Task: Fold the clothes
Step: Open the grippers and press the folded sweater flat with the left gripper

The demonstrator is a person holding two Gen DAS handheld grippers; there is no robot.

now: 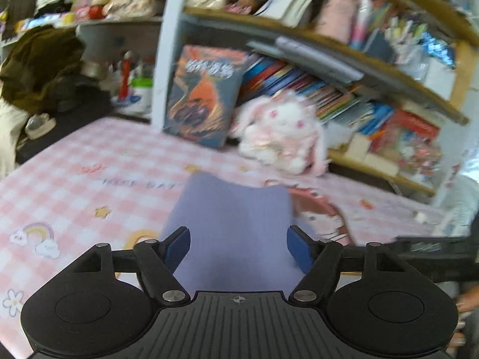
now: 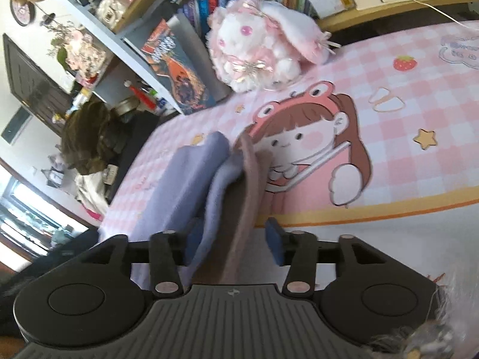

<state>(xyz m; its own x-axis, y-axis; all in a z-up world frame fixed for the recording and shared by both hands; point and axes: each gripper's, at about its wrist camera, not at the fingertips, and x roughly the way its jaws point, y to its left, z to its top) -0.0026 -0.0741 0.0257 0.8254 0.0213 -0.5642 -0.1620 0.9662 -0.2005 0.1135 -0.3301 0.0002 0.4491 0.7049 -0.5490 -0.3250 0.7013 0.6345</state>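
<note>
Left wrist: lilac cloth (image 1: 230, 227) btwn spread fingers (image 1: 299, 248), unpinched.

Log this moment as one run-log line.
step: fold clothes | left gripper: open over lavender cloth | right gripper: open, cloth folds between jaws | surface: pink checked mat | nearby: plush bunny

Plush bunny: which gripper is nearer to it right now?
Can't tell. The left gripper and the right gripper both sit over the lavender cloth, each with the plush bunny well beyond it by the bookshelf, with bare table mat between.
</note>
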